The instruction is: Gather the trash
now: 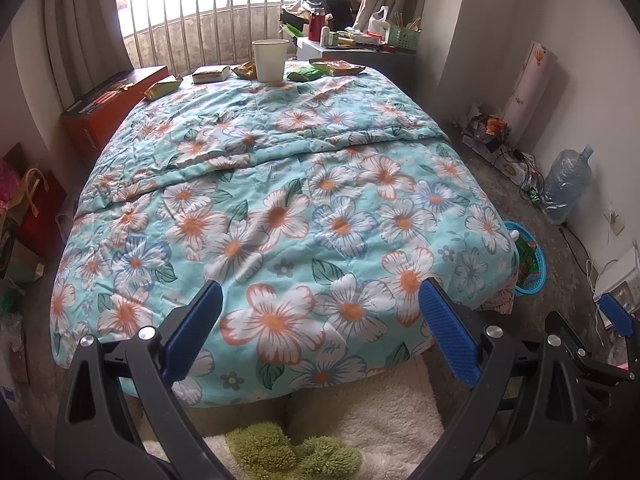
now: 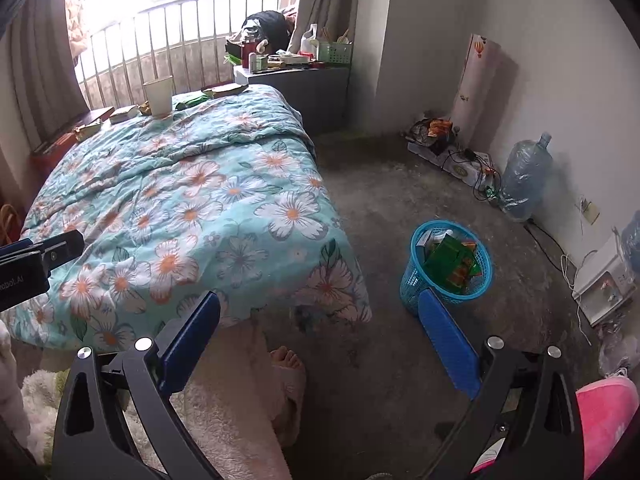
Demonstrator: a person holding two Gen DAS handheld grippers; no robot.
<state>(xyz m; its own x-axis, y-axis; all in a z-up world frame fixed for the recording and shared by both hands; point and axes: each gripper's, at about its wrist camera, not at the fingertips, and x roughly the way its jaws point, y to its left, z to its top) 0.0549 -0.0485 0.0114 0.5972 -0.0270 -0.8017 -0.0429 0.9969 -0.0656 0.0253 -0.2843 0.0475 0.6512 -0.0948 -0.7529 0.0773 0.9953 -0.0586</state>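
Observation:
Trash lies along the far edge of the floral quilt [image 1: 280,184]: a white paper cup [image 1: 270,60], a yellow wrapper [image 1: 162,87], a small box [image 1: 210,74], a green packet [image 1: 305,75] and another packet [image 1: 338,67]. The cup shows in the right wrist view [image 2: 158,95] too. A blue mesh trash basket [image 2: 446,266] holding green wrappers stands on the floor right of the bed. My left gripper [image 1: 320,292] is open and empty above the bed's near edge. My right gripper [image 2: 320,304] is open and empty, near the basket.
An orange box [image 1: 112,100] lies left of the bed. A cluttered grey nightstand [image 2: 296,80] stands at the far right corner. A water jug [image 2: 524,176], cables and boxes line the right wall. A person's bare foot [image 2: 286,360] and fluffy rug are below.

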